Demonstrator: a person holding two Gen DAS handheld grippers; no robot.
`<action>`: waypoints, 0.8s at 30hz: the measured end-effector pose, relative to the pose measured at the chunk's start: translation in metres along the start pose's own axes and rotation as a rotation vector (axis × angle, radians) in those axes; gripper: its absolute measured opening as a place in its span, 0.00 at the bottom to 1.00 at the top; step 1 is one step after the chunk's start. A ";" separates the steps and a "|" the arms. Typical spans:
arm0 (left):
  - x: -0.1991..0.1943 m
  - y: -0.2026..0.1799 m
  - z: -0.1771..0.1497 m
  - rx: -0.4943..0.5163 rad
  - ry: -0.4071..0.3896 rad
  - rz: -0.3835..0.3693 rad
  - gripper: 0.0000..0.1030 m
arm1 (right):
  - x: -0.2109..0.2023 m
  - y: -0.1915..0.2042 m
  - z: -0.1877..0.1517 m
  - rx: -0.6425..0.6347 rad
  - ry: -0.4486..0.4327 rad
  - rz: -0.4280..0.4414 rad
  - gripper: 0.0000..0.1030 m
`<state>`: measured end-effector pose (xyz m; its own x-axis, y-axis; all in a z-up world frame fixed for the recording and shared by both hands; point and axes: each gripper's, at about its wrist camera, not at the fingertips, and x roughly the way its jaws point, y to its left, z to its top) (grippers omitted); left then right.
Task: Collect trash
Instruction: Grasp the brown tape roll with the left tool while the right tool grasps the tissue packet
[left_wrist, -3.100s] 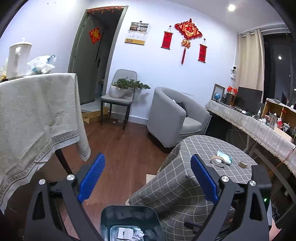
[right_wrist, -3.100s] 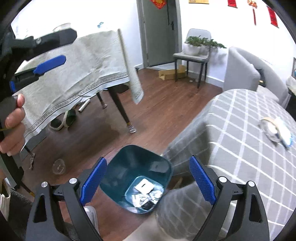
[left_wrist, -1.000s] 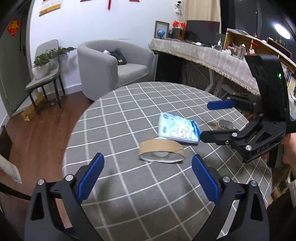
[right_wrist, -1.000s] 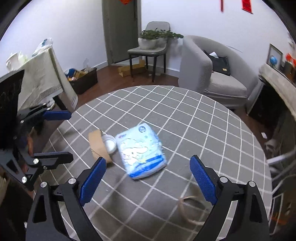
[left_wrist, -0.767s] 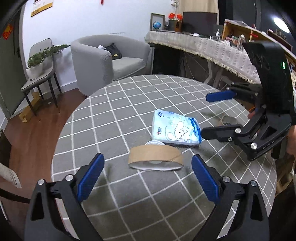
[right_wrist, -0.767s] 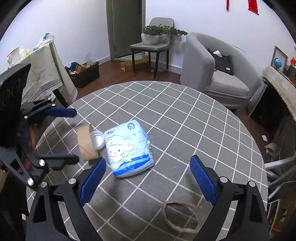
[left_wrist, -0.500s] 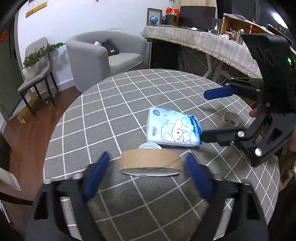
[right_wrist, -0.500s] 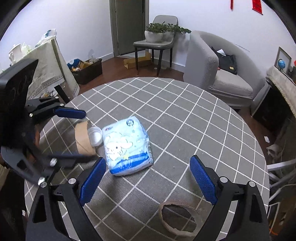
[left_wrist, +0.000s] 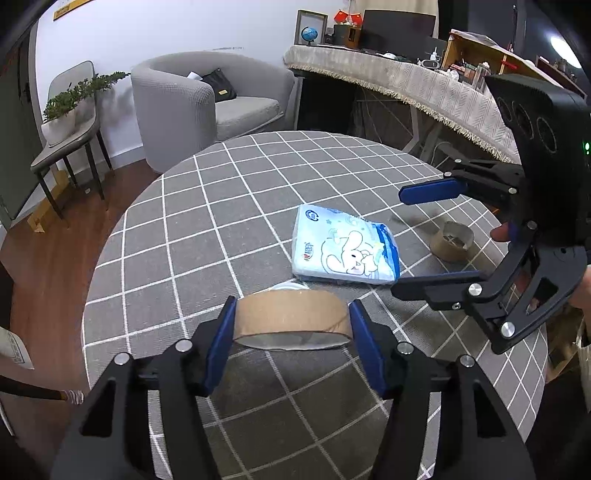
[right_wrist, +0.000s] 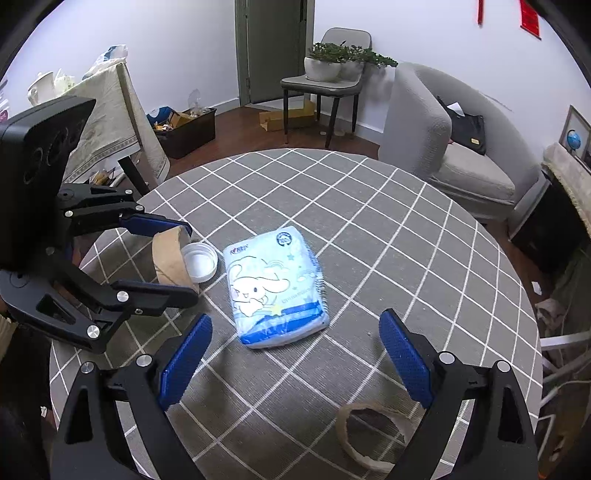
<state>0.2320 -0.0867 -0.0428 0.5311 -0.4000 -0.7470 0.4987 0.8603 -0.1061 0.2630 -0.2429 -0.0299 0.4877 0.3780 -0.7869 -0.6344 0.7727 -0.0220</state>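
On the table (left_wrist: 184, 229), the left gripper (left_wrist: 291, 325) closes around the cardboard ring (left_wrist: 291, 314) to bin it; the right gripper (right_wrist: 295, 350) hangs wide, empty.

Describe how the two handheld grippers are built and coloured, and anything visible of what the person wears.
Both the left gripper and right gripper have black angular linkage frames with silver screws and flat blue textured pads. Each carries a black box with three round recesses; a green light shows on the right one. A light sleeve edge shows at the person's wrist.
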 end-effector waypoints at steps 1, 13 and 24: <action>-0.001 0.000 0.000 -0.001 -0.002 -0.002 0.59 | 0.001 0.000 0.000 -0.002 0.001 0.001 0.90; -0.014 0.011 -0.004 -0.035 0.010 -0.036 0.51 | 0.020 0.007 0.008 0.031 0.041 0.001 0.87; -0.024 0.007 -0.017 -0.020 0.095 -0.079 0.52 | 0.031 0.012 0.012 0.077 0.052 -0.020 0.62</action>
<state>0.2111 -0.0657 -0.0374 0.4231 -0.4357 -0.7944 0.5223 0.8337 -0.1791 0.2776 -0.2156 -0.0477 0.4672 0.3365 -0.8176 -0.5759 0.8175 0.0074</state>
